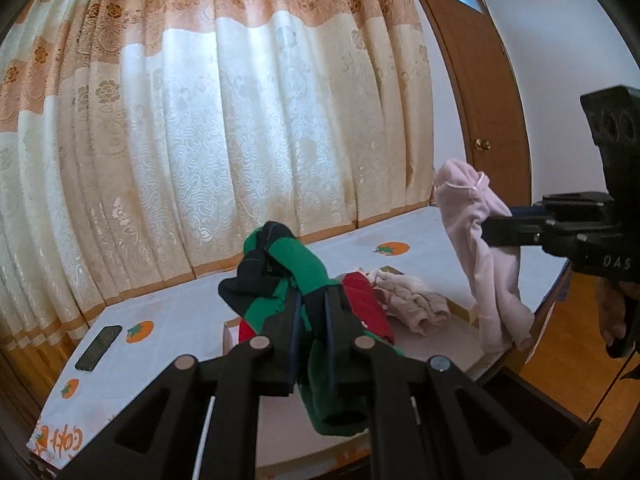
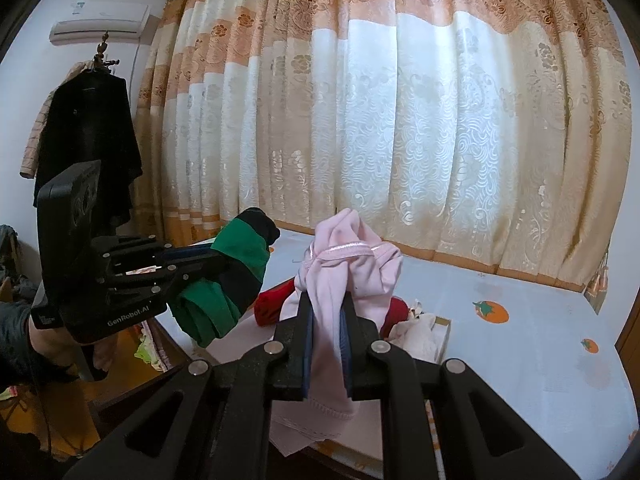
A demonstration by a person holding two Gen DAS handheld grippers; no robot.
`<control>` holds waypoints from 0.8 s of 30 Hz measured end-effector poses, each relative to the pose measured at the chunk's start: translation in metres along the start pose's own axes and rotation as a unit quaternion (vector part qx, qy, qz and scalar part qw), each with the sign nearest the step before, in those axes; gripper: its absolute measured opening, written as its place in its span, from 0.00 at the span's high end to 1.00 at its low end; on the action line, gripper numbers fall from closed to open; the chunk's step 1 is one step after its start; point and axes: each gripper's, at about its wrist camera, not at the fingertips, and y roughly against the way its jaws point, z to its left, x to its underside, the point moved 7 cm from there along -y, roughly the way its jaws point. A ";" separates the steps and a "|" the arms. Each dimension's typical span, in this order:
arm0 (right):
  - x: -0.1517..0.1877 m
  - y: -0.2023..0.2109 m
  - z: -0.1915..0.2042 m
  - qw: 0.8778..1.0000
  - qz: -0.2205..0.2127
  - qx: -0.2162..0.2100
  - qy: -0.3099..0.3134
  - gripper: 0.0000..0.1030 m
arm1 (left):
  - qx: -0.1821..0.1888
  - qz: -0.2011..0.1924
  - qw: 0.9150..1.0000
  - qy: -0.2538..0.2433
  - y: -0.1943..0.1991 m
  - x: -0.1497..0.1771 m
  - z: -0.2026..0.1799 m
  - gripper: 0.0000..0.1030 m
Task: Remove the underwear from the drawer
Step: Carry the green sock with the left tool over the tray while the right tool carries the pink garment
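Green-and-black underwear [image 1: 280, 280] hangs pinched in the closed left gripper [image 1: 312, 312], while the right gripper [image 2: 326, 312] clamps a pale pink pair [image 2: 348, 264]. Both are raised above what seems a shallow drawer [image 2: 442, 334] holding red and cream garments on the bed [image 2: 520, 360].

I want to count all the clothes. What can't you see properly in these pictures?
- Box, left view: the green garment in the left claw hides its inside.
- Red garment, right view: mostly behind the pink garment in the right claw.
- Phone, left view: too small to read.
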 end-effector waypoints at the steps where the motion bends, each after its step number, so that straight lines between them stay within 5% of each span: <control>1: -0.001 -0.003 -0.001 1.000 0.001 0.000 0.000 0.87 | 0.000 0.002 1.000 0.000 -0.004 -0.001 0.001 0.92; 24: -0.017 -0.077 -0.048 0.998 0.051 0.015 -0.029 0.87 | 0.002 0.058 0.998 -0.021 -0.091 -0.012 0.009 0.93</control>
